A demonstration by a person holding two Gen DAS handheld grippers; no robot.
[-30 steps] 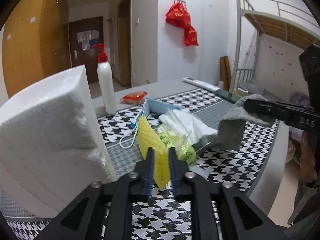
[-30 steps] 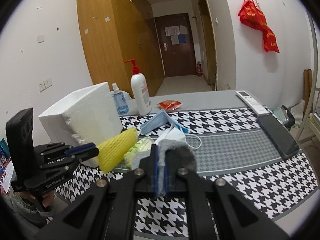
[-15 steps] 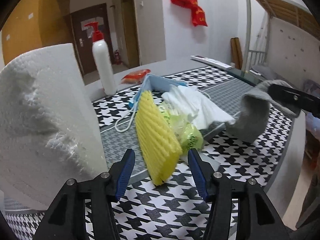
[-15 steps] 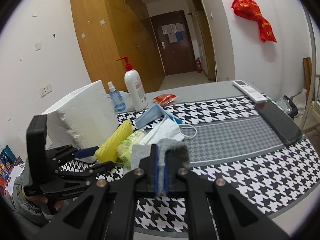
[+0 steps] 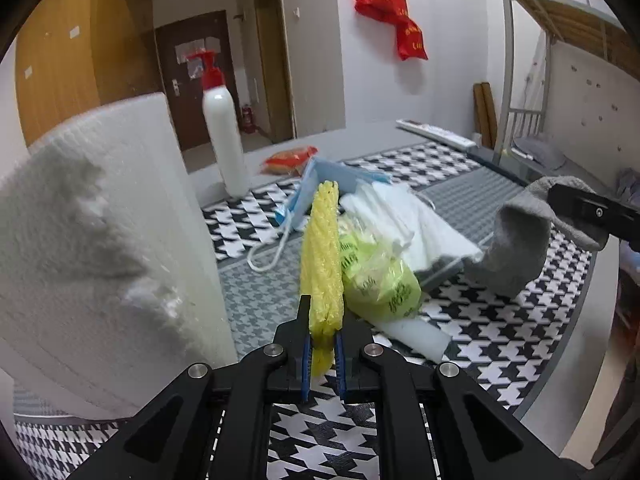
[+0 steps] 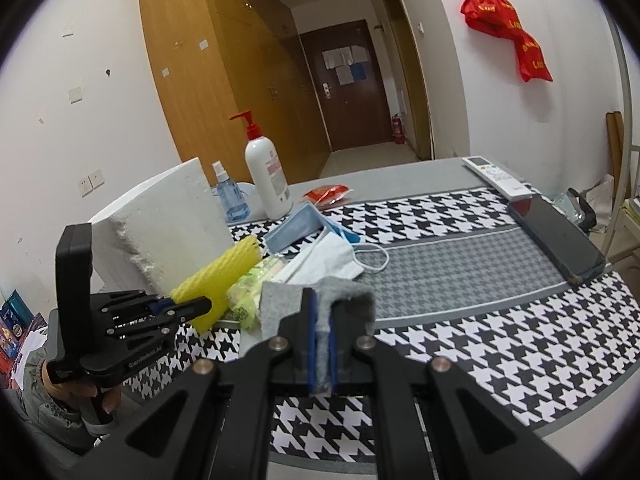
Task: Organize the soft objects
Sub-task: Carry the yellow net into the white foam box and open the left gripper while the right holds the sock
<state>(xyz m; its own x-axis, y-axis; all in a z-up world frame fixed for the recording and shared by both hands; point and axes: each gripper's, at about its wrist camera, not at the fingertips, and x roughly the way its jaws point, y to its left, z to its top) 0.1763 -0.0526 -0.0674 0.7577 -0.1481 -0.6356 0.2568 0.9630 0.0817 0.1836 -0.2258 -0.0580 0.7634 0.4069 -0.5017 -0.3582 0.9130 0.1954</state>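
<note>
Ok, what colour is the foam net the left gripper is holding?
Yellow. The foam net shows best in the left wrist view, clamped in the left gripper.

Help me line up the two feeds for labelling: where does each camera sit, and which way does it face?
Left wrist: rides the left tongs, looking along them across the houndstooth table toward the far wall; its black fingers pinch the yellow foam net, and the right tongs enter at right.
Right wrist: rides the right tongs, facing the hallway door; its fingers pinch the grey cloth, and the left tongs and holding hand show at left.
Shared: foam net, cloth, white pump bottle, foam block.
</note>
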